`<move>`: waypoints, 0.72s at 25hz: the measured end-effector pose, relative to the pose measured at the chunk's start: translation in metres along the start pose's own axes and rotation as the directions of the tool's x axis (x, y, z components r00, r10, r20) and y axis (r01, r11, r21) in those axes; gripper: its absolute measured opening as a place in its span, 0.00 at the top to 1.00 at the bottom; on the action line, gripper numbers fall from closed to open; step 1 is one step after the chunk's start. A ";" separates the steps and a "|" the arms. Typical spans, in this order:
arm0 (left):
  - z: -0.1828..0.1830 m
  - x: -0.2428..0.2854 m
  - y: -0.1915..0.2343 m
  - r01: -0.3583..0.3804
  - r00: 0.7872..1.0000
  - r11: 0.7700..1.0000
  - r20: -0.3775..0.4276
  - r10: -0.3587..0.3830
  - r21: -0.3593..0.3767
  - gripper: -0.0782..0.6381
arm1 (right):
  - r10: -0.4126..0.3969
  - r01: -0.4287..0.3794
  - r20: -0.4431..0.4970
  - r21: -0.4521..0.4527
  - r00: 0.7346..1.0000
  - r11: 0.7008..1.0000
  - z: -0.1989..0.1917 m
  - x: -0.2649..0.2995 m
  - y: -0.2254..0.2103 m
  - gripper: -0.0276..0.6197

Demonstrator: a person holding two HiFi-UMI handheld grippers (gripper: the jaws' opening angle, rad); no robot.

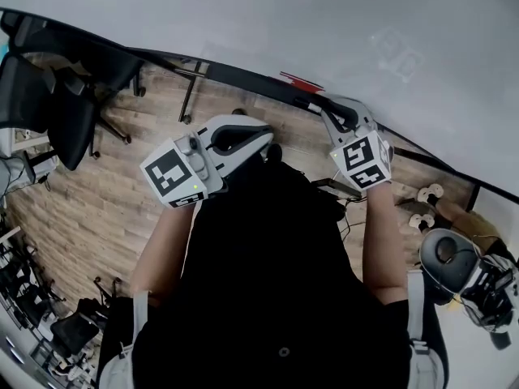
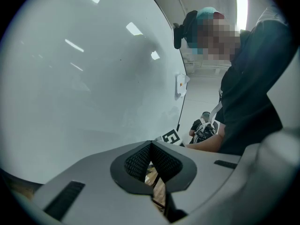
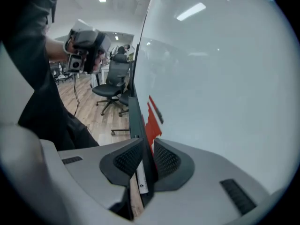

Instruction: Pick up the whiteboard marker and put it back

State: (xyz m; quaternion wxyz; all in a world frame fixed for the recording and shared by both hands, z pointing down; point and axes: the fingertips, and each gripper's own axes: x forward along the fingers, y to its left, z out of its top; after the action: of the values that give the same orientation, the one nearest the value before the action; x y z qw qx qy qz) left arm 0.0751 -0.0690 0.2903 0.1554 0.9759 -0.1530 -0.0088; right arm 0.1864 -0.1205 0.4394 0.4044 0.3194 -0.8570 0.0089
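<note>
While the person stands close against the whiteboard [image 1: 340, 23], the right gripper [image 1: 323, 105] is down at the dark ledge [image 1: 243, 73] along the board's lower edge. Its own view shows the claw [image 3: 144, 146] pinching the whiteboard marker [image 3: 140, 179], a white barrel with small print held between the ribbed pads [image 3: 126, 159]. The marker lies lengthwise along the ledge, right against its dark edge. From overhead the marker itself is hidden behind the gripper. Just beyond the claw, further along the same ledge, a red block [image 3: 152, 121] rests against the board's face, and it shows as a red sliver [image 1: 302, 80] from above.

The left gripper [image 1: 269, 138] is held away from the board, out over the wooden floor [image 1: 97, 209] in front of the person's black top [image 1: 268, 290]. Its claw [image 2: 151, 144] is pressed together at the tips and pinches nothing; only floor shows through the slit below. A black office chair [image 1: 57, 104] stands well off to the person's left, near the far end of the ledge
</note>
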 end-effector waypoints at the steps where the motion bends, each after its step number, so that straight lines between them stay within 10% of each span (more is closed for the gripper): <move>1: 0.001 0.003 -0.001 0.009 1.000 1.000 -0.001 -0.009 0.004 0.87 | -0.007 0.007 0.037 0.008 0.999 1.000 0.011 -0.009 -0.004 0.85; 8: 0.016 0.025 -0.009 0.081 0.997 0.996 -0.006 -0.081 0.044 0.87 | -0.085 0.068 0.372 0.059 0.924 0.996 0.088 -0.086 -0.027 0.85; 14: 0.029 0.035 -0.014 0.109 0.994 0.991 -0.003 -0.109 0.081 0.87 | -0.062 -0.193 0.663 0.305 0.746 0.932 0.109 -0.154 -0.037 0.91; 18: 0.037 0.040 -0.019 0.130 0.991 0.987 0.004 -0.131 0.094 0.87 | -0.065 -0.369 0.811 0.334 0.581 0.867 0.112 -0.194 -0.043 0.93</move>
State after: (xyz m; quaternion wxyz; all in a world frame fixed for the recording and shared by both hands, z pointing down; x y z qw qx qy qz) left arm 0.1159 -0.0751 0.2510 0.1080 0.9899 -0.0899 -0.0166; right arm 0.2240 -0.0802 0.2180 -0.1168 0.2990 -0.9409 0.1075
